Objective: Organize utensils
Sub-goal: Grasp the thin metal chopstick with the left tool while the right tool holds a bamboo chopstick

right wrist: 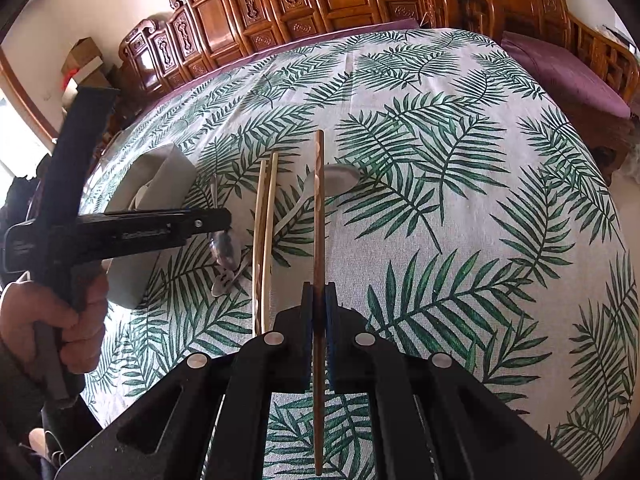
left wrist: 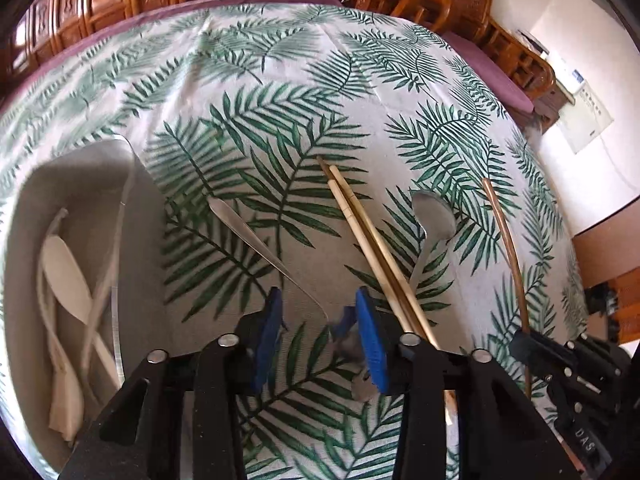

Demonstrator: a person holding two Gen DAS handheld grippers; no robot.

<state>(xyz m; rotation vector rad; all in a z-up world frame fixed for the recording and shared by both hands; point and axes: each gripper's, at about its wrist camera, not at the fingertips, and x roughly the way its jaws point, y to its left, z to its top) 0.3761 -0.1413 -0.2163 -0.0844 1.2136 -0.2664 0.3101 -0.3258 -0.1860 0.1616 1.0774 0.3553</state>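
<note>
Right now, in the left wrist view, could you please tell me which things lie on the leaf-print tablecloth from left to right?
Grey tray holding white plastic utensils → slim silver metal handle → pair of pale bamboo chopsticks → silver metal spoon → single dark brown wooden chopstick held off the cloth by the right gripper.

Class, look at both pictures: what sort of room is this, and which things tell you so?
Probably a dining or living room in a home. A table under a leaf-print tablecloth holds chopsticks and spoons, carved wooden cabinets line the wall, and a wooden bench with a purple cushion stands beside it.
</note>
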